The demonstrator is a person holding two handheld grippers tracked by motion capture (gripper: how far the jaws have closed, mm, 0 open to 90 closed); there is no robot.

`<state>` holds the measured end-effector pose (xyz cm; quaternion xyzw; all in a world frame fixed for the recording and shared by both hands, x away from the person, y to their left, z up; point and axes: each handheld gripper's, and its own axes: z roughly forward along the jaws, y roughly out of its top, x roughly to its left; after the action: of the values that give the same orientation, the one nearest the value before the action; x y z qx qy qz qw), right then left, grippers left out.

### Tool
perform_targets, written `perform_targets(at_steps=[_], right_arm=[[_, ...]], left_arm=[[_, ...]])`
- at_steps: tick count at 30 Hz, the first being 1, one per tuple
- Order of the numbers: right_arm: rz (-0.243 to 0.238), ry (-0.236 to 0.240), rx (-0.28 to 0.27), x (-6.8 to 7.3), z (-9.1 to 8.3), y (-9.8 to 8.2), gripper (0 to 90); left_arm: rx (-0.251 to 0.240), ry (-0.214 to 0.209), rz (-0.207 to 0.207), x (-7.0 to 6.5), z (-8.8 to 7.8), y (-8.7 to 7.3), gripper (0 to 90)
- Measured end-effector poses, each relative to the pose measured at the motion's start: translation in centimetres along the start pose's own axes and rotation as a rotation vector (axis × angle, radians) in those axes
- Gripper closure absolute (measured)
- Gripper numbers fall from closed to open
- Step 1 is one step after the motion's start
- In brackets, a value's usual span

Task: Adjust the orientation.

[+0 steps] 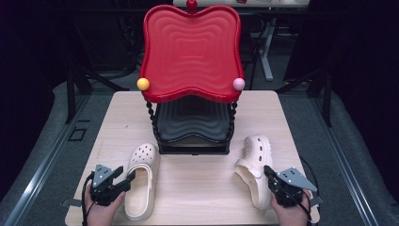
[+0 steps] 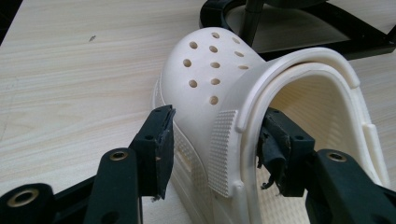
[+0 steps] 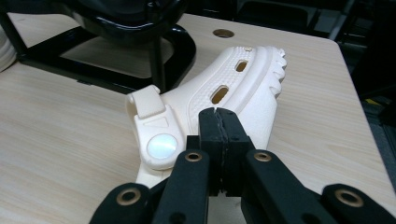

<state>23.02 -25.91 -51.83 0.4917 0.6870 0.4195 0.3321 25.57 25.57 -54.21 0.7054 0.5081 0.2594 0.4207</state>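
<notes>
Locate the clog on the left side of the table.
In the high view, the left clog lies near the table's front edge, toe toward the black rack base, its side wall between the left gripper's jaws.

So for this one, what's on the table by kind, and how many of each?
Cream clogs: 2, the left clog and the right clog
Two-tier stands: 1, the stand with a red top tray and a black lower tray
Grippers: 2, the left gripper and the right gripper
Total: 5
</notes>
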Motion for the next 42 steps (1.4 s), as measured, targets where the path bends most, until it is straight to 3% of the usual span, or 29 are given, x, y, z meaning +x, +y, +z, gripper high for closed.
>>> perform_targets(at_steps=[7,9,16,20,23,27,30,34,37,39,42], right_arm=[[0.100,-0.027,0.018,-2.2,-0.8,-0.2,89.5],[0.171,-0.022,0.024,-3.4,-1.0,-0.4,89.5],[0.252,-0.048,0.060,-5.6,-1.1,-1.1,89.9],[0.369,-0.043,0.086,-7.5,-0.8,-2.1,90.0],[0.418,-0.055,0.120,-8.7,-0.3,-2.9,90.0],[0.429,-0.070,0.194,-9.4,0.8,-3.7,90.0],[0.445,-0.074,0.202,-9.7,0.9,-3.7,90.0],[0.420,-0.112,0.079,-9.2,-0.8,-2.5,88.8],[0.366,-0.089,0.002,-8.1,-1.7,-1.6,88.3],[0.309,-0.075,-0.011,-7.4,-1.6,-1.2,87.3],[0.305,-0.068,0.013,-7.4,-1.0,-1.3,87.3]], left_arm=[[-0.002,-0.002,0.004,0.0,0.0,0.0,47.8],[0.002,-0.005,-0.001,0.0,-0.1,0.1,49.0],[0.005,-0.014,-0.004,0.1,0.0,0.1,49.5],[0.007,-0.013,-0.001,0.1,0.0,0.1,49.6],[0.004,-0.017,-0.005,0.1,0.0,0.1,49.5],[0.004,-0.016,0.000,0.1,0.1,0.1,49.5],[0.005,-0.014,0.002,0.2,0.0,0.1,49.4],[0.001,-0.017,-0.003,0.2,0.1,0.1,49.0],[0.003,-0.016,-0.002,0.2,0.1,0.1,49.0],[0.003,-0.014,-0.001,0.1,0.1,0.1,49.0],[0.002,-0.014,-0.002,0.2,0.1,0.1,49.0]])
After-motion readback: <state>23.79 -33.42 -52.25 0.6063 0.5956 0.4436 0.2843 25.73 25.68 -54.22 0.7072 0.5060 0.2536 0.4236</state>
